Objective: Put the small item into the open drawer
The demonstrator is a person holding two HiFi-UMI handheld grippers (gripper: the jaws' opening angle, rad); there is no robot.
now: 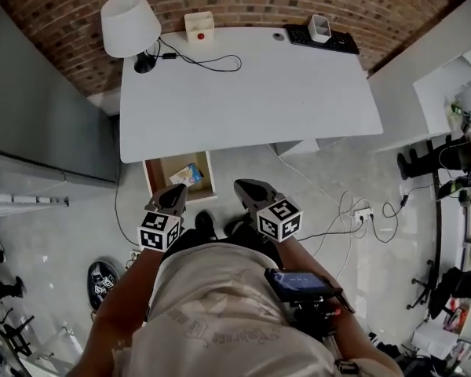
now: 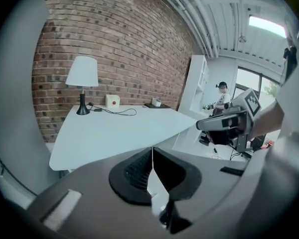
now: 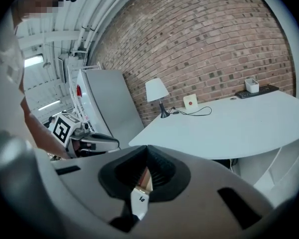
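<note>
In the head view, an open wooden drawer (image 1: pixel 151 177) sticks out below the white desk's (image 1: pixel 251 93) near edge. A small blue and yellow item (image 1: pixel 187 174) lies inside it. My left gripper (image 1: pixel 173 197) hangs just in front of the drawer and is shut, with nothing between its pads (image 2: pixel 152 159). My right gripper (image 1: pixel 253 191) is beside it to the right, also shut, its pads (image 3: pixel 146 164) meeting with nothing held. Each gripper view shows the other gripper, the right gripper (image 2: pixel 224 124) and the left gripper (image 3: pixel 87 141), and looks across the desk top (image 2: pixel 114 131) (image 3: pixel 229 128).
A white lamp (image 1: pixel 129 23), a white box with a red dot (image 1: pixel 198 26), a black cable (image 1: pixel 212 63), a keyboard (image 1: pixel 322 39) and a white cup (image 1: pixel 319 27) stand along the desk's far edge. A grey cabinet (image 1: pixel 47 116) is at the left. Cables (image 1: pixel 361 210) lie on the floor at the right.
</note>
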